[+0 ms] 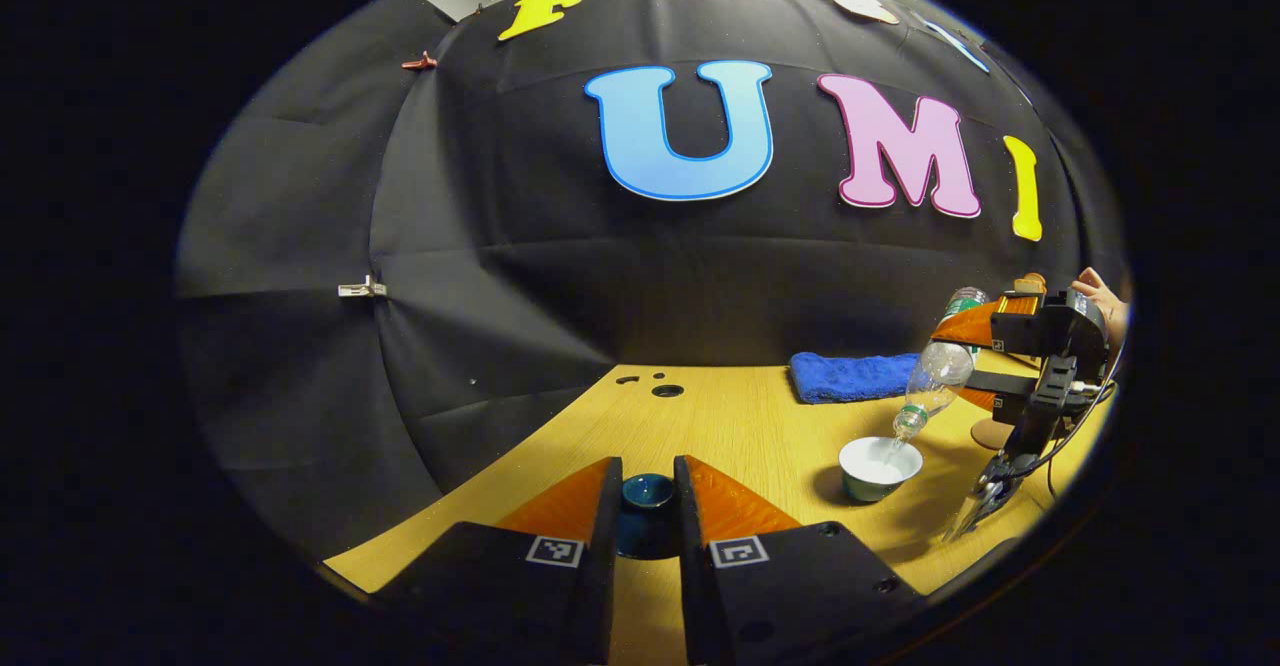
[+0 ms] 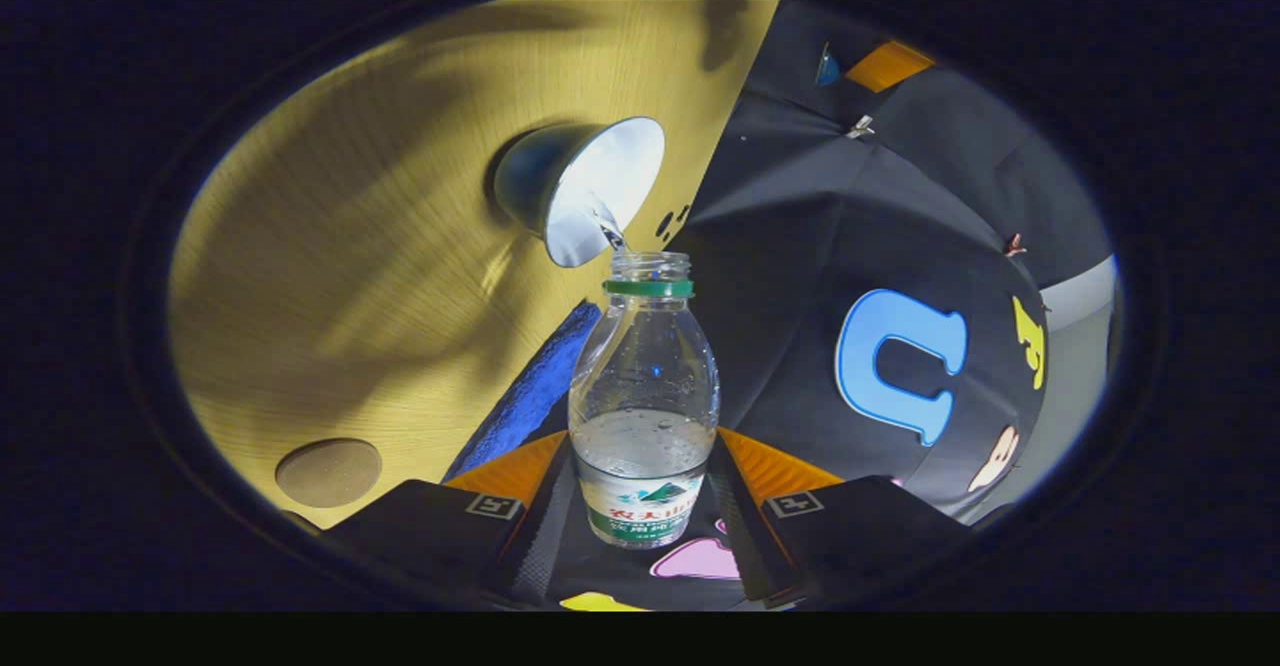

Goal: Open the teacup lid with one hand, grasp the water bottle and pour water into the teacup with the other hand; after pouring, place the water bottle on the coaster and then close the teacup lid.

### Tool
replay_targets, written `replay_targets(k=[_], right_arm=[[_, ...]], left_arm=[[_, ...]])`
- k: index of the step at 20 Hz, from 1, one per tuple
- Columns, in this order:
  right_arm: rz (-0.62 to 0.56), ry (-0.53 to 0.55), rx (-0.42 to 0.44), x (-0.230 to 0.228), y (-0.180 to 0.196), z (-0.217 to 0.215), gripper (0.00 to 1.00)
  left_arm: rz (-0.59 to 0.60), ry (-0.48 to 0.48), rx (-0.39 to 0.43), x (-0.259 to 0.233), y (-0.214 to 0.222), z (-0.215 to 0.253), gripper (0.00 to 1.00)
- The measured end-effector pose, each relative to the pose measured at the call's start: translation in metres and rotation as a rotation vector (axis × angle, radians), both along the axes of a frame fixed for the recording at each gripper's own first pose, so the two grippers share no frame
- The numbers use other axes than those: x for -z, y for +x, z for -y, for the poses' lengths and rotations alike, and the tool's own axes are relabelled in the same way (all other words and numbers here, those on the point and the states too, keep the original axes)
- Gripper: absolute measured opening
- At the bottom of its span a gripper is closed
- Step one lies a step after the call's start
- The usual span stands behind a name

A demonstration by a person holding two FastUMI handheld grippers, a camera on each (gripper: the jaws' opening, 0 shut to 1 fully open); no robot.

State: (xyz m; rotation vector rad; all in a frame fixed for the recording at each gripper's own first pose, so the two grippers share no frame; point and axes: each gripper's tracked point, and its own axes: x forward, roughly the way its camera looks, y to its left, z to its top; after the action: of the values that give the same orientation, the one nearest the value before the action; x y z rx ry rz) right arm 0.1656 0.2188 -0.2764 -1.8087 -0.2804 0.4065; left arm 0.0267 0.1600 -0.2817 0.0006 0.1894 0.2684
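Behind the wooden table (image 1: 740,426) hangs the black cloth wall, and a blue towel (image 1: 850,376) lies at the table's far edge. The right gripper (image 2: 645,491) is closed on the lower body of the water bottle (image 2: 645,386), both fingers pressing its sides, and the bottle is tilted with its open neck over the teacup (image 1: 880,466); a thin stream of water runs into the cup. The left gripper (image 1: 647,516) is clamped on the dark teacup lid (image 1: 647,501), well apart from the cup. The round coaster (image 2: 328,471) lies bare near the towel. I think the main risk is overfilling, because the water level is hard to read against the white inside. A steeper tilt could make the stream overshoot the rim and wet the table. The smooth bottle may also slip if the squeeze loosens.
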Motion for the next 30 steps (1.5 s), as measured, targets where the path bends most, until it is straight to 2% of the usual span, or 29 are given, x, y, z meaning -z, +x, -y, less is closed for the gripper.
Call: replay_targets(k=[1, 2, 3, 4, 7, 8, 9, 16, 19, 21, 22, 23, 24, 28, 29, 30], right_arm=[[0.001, -0.006, -0.007, -0.001, -0.001, -0.002, 0.73], [0.004, -0.016, -0.012, -0.001, -0.003, -0.004, 0.73], [0.009, -0.025, -0.013, -0.002, -0.006, -0.003, 0.73], [0.008, -0.032, -0.013, -0.002, -0.006, -0.003, 0.73], [0.024, -0.060, -0.017, -0.003, -0.004, -0.003, 0.73], [0.024, -0.070, -0.023, -0.003, -0.005, -0.003, 0.74], [0.025, -0.080, -0.026, -0.003, -0.006, -0.002, 0.73], [0.066, -0.143, -0.073, -0.010, -0.006, -0.004, 0.73], [0.066, -0.132, -0.070, -0.012, -0.002, -0.003, 0.73], [0.013, -0.052, -0.044, -0.009, 0.004, -0.001, 0.73], [-0.014, 0.000, -0.026, -0.008, 0.005, 0.001, 0.73], [-0.048, 0.063, -0.004, -0.007, 0.003, 0.003, 0.73], [-0.087, 0.130, 0.019, -0.003, 0.003, 0.005, 0.73], [-0.245, 0.446, 0.086, 0.001, -0.010, -0.003, 0.74], [-0.285, 0.531, 0.090, 0.000, -0.014, -0.008, 0.74], [-0.333, 0.620, 0.100, -0.001, -0.016, -0.013, 0.74]], left_arm=[[0.003, -0.004, -0.002, 0.000, -0.001, 0.000, 0.27], [0.005, -0.008, -0.004, -0.001, -0.002, 0.000, 0.31], [0.007, -0.012, -0.005, 0.000, -0.003, 0.001, 0.27], [0.008, -0.013, -0.003, -0.001, -0.004, 0.001, 0.31], [0.009, -0.008, 0.002, 0.000, -0.006, 0.002, 0.27], [0.010, -0.008, 0.004, -0.001, -0.007, 0.002, 0.31], [0.011, -0.010, 0.005, 0.000, -0.008, 0.003, 0.27], [0.016, -0.031, 0.011, 0.004, -0.008, 0.007, 0.27], [0.018, -0.025, 0.011, 0.003, -0.006, 0.009, 0.27], [0.018, -0.020, 0.006, 0.003, -0.006, 0.009, 0.27], [0.018, -0.017, 0.002, 0.002, -0.006, 0.009, 0.31], [0.020, -0.014, -0.002, 0.000, -0.006, 0.009, 0.27], [0.018, -0.011, -0.006, 0.000, -0.005, 0.009, 0.27], [0.015, 0.001, -0.015, -0.004, -0.001, 0.011, 0.27], [0.016, 0.006, -0.015, -0.005, 0.001, 0.013, 0.31], [0.015, 0.016, -0.015, -0.007, 0.002, 0.014, 0.27]])
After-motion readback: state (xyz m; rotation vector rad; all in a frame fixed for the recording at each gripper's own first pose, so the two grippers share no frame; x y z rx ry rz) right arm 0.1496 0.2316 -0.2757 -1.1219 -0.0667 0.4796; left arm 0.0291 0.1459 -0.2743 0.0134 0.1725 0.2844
